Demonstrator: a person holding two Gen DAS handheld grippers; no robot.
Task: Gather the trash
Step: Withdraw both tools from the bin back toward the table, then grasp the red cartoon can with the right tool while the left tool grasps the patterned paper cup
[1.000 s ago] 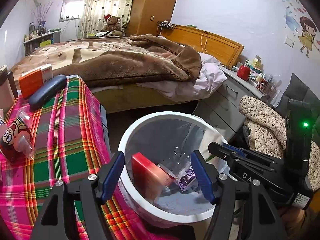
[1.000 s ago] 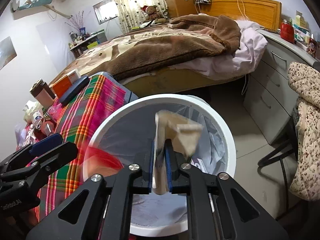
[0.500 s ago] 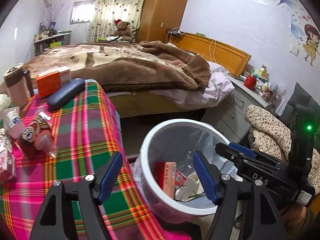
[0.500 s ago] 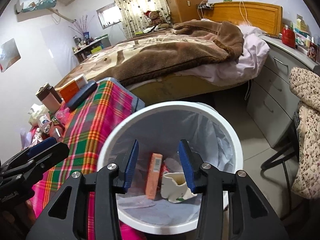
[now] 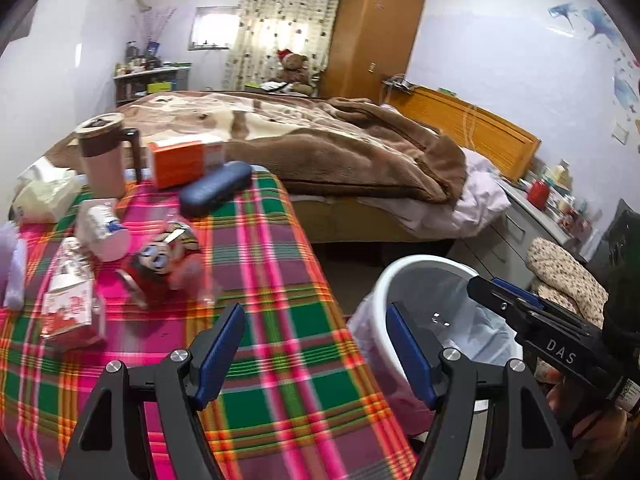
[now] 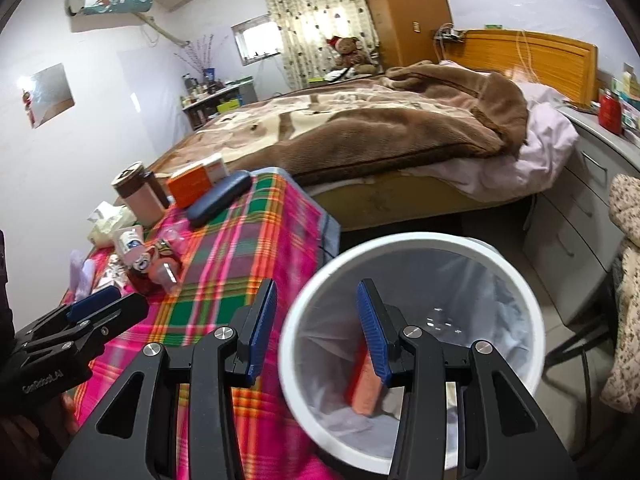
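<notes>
A white trash bin (image 6: 516, 280) with a clear liner stands beside the plaid-covered table (image 5: 280, 280); it also shows in the left wrist view (image 5: 404, 268). A red box (image 6: 366, 384) lies inside it. My left gripper (image 5: 316, 344) is open and empty above the table's right edge. My right gripper (image 6: 316, 328) is open and empty over the bin's left rim. On the table lie a crumpled red cartoon wrapper (image 5: 160, 260), a small white bottle (image 5: 104, 232) and a red-and-white carton (image 5: 66, 312).
An orange box (image 5: 184, 160), a dark blue case (image 5: 214, 192), a brown lidded mug (image 5: 104, 152) and tissues (image 5: 44, 196) sit at the table's far end. A bed (image 5: 320, 140) lies behind, grey drawers (image 6: 580, 216) to the right.
My right gripper opened and dropped the paper piece into the bin. Both grippers then swung left, from over the bin toward the table.
</notes>
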